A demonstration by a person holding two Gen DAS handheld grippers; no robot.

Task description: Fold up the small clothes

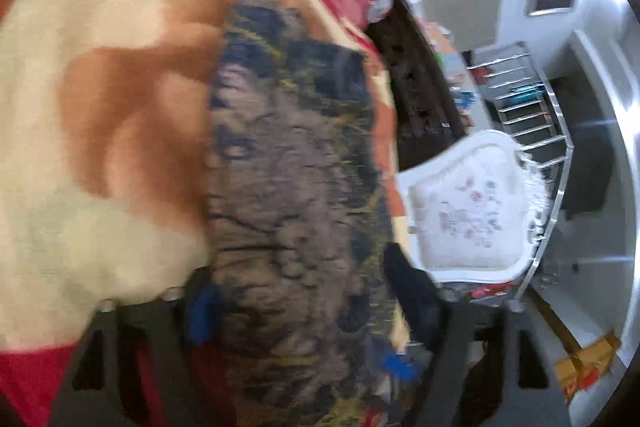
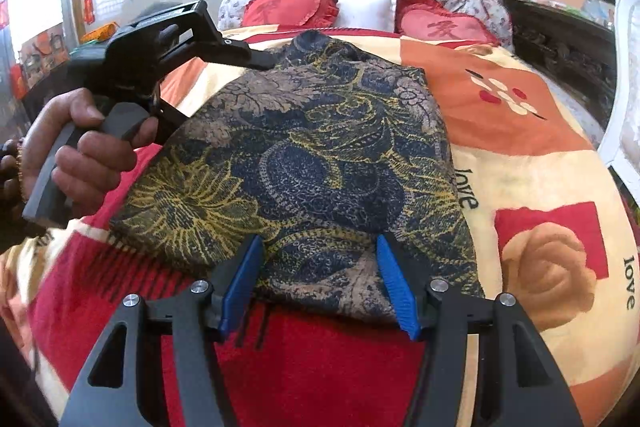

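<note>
A dark blue, brown and yellow patterned garment lies on the bed's blanket. My right gripper is open, its blue pads over the garment's near edge, not closed on it. My left gripper shows in the right wrist view, held in a hand, its tip at the garment's far top edge. In the blurred left wrist view the garment fills the space between the left gripper's fingers; the grip itself is hidden by cloth and blur.
Red heart pillows and a white pillow lie at the headboard. A dark carved cabinet stands to the right of the bed. A white chair and a metal rack stand beside the bed.
</note>
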